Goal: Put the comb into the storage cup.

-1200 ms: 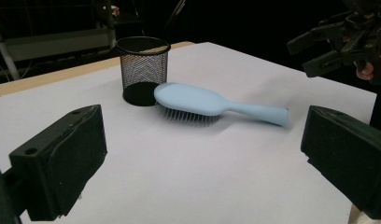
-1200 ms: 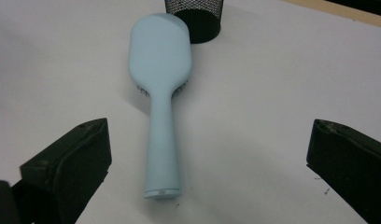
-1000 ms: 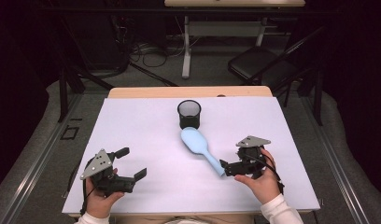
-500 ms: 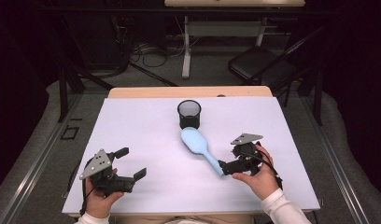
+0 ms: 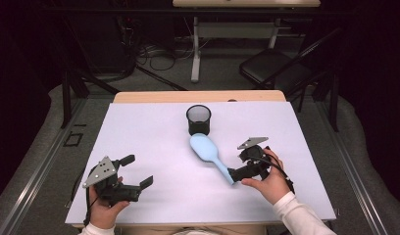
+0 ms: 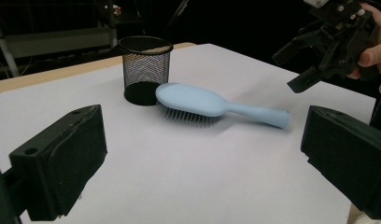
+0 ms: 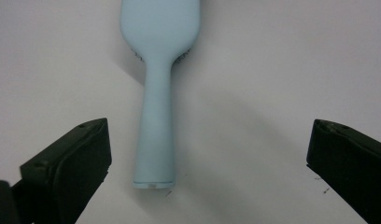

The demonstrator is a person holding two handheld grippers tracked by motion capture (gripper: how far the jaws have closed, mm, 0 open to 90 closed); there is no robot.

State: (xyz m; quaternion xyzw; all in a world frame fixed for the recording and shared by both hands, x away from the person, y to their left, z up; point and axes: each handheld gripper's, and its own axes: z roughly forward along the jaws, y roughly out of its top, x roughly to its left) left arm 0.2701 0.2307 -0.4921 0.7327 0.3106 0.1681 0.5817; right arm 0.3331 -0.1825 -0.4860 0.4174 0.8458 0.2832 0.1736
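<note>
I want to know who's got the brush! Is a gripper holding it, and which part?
Nothing is held. The right gripper is open around the hairbrush handle's end; the left gripper is open too.

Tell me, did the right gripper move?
Yes. The right gripper slid a bit toward the cup, up along the hairbrush.

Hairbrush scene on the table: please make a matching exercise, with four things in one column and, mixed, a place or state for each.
1. hairbrush
2. mesh cup
3. left gripper
4. right gripper

a. black, upright, beyond the brush head
b. open, at the handle end
c. pale blue, lying bristles down
d. open, apart from everything, near the table's front edge

Pairs: 1-c, 2-a, 3-d, 4-b
</note>
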